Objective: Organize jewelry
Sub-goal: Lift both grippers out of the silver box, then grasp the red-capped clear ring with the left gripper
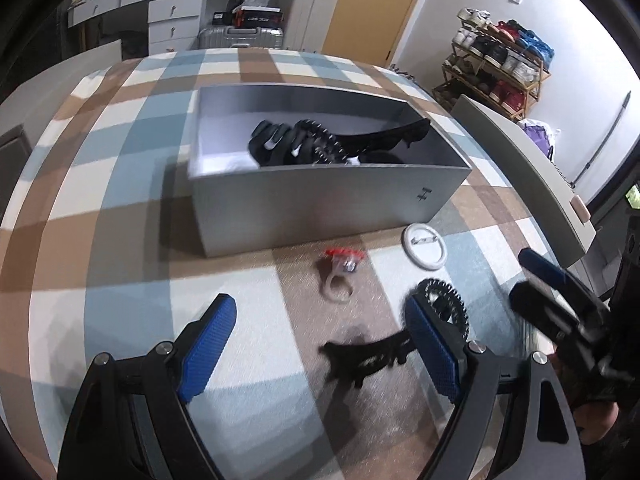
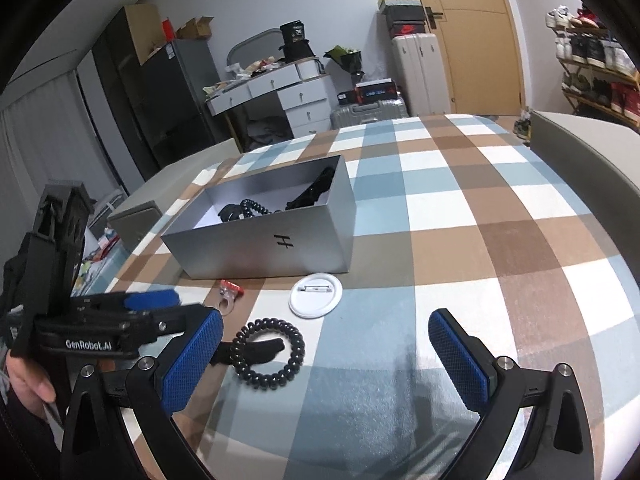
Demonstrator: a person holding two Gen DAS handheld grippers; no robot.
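Left wrist view has us coming down over the loose pieces on the checked desk [image 1: 120, 208], with our left tool [image 1: 320, 344] spread wide and holding nothing. Between its blue pads lies a black hair clip [image 1: 360, 360], blurred here, and just beyond its right pad sits the black spiral hair tie [image 1: 444, 304]. Farther out are a red-topped clear ring [image 1: 340, 272] and a white round badge [image 1: 425, 246], both just in front of the grey box [image 1: 320, 208], which already has several black pieces inside.

From the right wrist view, our right tool [image 2: 326, 356] is also wide open and empty, with the hair tie [image 2: 268, 354] and the clip [image 2: 260, 350] lying near its left pad.

We judge this to be the reach for the next pick, with four pieces left outside the box. The next move calls for lowering one tool until its pads straddle a single piece, most likely the clip for the left, and closing without snagging the hair tie that overlaps it. The flat clip may be hard to lift off the cloth.
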